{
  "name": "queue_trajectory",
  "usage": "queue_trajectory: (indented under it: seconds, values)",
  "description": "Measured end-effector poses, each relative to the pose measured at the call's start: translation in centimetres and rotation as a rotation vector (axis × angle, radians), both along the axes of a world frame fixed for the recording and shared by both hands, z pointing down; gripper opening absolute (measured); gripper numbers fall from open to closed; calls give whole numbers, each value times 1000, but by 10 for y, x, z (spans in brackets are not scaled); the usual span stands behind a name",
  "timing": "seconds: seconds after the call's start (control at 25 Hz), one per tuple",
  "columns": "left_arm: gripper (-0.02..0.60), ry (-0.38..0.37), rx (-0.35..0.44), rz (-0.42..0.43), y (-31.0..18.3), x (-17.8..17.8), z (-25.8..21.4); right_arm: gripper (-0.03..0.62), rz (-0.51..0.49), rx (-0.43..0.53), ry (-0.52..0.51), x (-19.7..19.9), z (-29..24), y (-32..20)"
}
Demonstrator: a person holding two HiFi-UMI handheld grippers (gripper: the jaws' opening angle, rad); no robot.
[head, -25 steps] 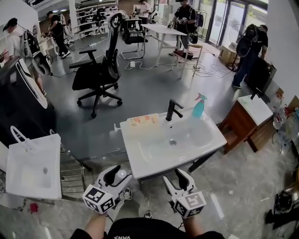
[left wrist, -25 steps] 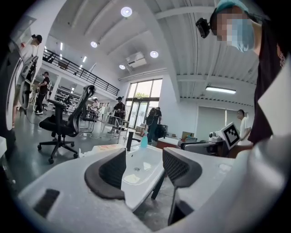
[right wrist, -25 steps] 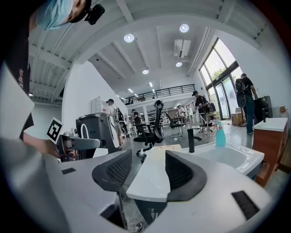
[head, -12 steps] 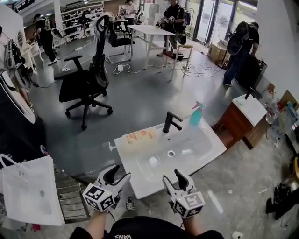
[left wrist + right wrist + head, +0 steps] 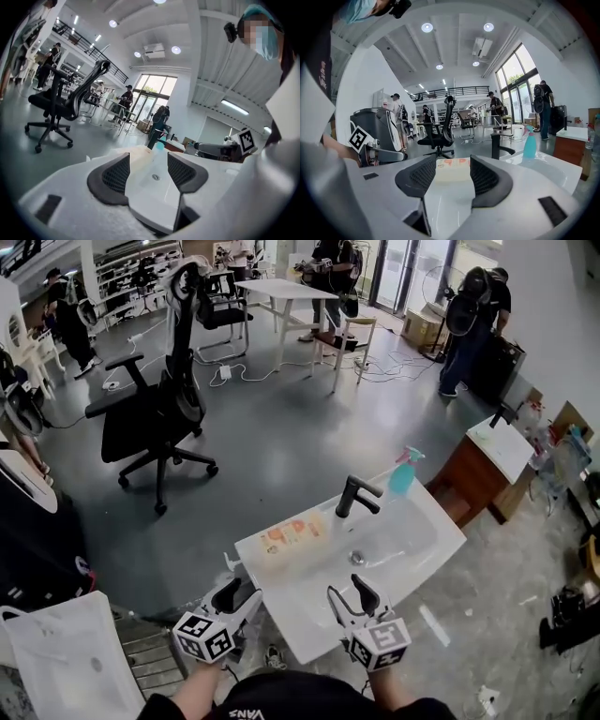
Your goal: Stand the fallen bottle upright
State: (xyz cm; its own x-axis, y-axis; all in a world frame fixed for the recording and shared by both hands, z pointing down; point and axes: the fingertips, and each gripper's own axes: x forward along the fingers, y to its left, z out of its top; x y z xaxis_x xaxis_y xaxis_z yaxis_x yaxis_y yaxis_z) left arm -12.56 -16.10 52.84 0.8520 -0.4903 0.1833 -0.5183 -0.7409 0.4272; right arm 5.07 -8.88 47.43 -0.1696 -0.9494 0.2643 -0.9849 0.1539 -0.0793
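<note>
Here, the teal spray bottle (image 5: 403, 472) stands upright on the far right corner of the white sink (image 5: 422, 549), beside the black tap (image 5: 354, 495). A flat pack (image 5: 292, 533) with orange print lies on the sink's far left ledge, well apart from the bottle.

At the sink's near edge, both grippers point across the basin. The left gripper (image 5: 239, 596) has its jaws wide apart with nothing held; only the basin shows between them. The right gripper (image 5: 352, 596) is likewise spread wide and empty, its jaws framing the distant pack.

Beyond the sink stands a black chair (image 5: 155, 413), and a wooden cabinet (image 5: 473, 479) sits to the right.
</note>
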Motion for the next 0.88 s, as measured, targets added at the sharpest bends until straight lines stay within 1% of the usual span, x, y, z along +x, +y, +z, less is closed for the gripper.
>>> queue_trajectory:
  seconds: [0.12, 0.2, 0.28, 0.4, 0.52, 0.64, 0.76, 0.88]
  values:
    - [247, 46, -100, 0, -15, -3, 21, 212, 16, -14, 15, -3, 5, -16]
    - [249, 71, -168, -3, -22, -5, 33, 212, 8, -24, 39, -6, 8, -26]
    - [253, 123, -253, -23, -30, -7, 44, 212, -13, -38, 77, -9, 12, -37]
    - [267, 221, -365, -78, -40, -6, 57, 213, -51, -68, 127, -8, 22, -52]
    - [279, 317, -447, -151, -53, -5, 64, 224, -114, -102, 180, -4, 37, -67]
    - [284, 401, -521, -252, -63, -5, 71, 238, -188, -136, 236, 4, 51, -80]
    - [285, 466, -585, -356, -66, -4, 79, 246, -260, -169, 292, 16, 63, -90]
    - [287, 504, -619, -455, -70, -9, 91, 256, -324, -188, 338, 24, 72, -101]
